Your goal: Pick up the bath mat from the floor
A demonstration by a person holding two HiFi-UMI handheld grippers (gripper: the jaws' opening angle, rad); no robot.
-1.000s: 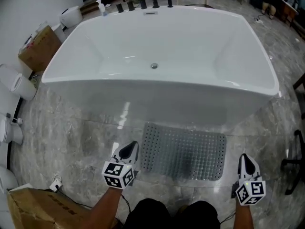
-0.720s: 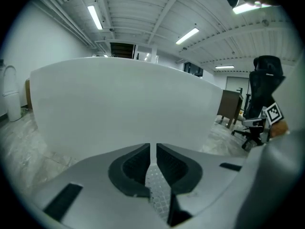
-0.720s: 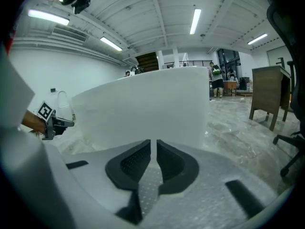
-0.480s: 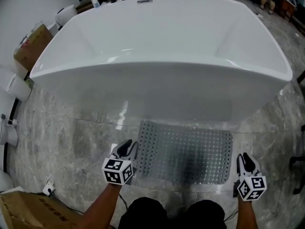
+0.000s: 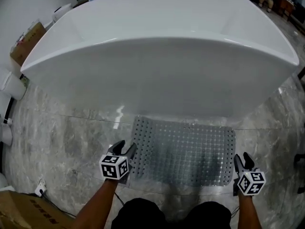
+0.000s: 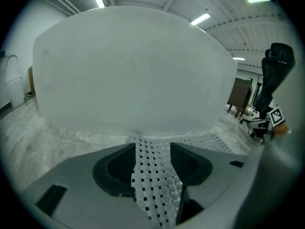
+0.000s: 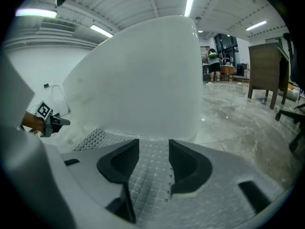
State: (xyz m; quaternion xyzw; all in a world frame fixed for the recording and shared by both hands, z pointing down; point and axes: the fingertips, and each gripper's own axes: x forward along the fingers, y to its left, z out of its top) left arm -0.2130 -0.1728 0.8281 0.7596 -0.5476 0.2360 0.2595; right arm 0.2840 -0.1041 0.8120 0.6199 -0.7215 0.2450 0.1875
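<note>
We hold the left gripper [image 5: 125, 147] and right gripper [image 5: 242, 158] at the near corners of the bath mat [image 5: 183, 151], jaws opening astride its edge, not pinching. It lies flat on the floor [image 5: 71, 137] by the bathtub [image 5: 157, 56]; a shallow bite could slip off.

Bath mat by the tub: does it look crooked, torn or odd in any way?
Nothing stands out. The bath mat lies flat on the floor, whole, its long edge along the bathtub.
</note>
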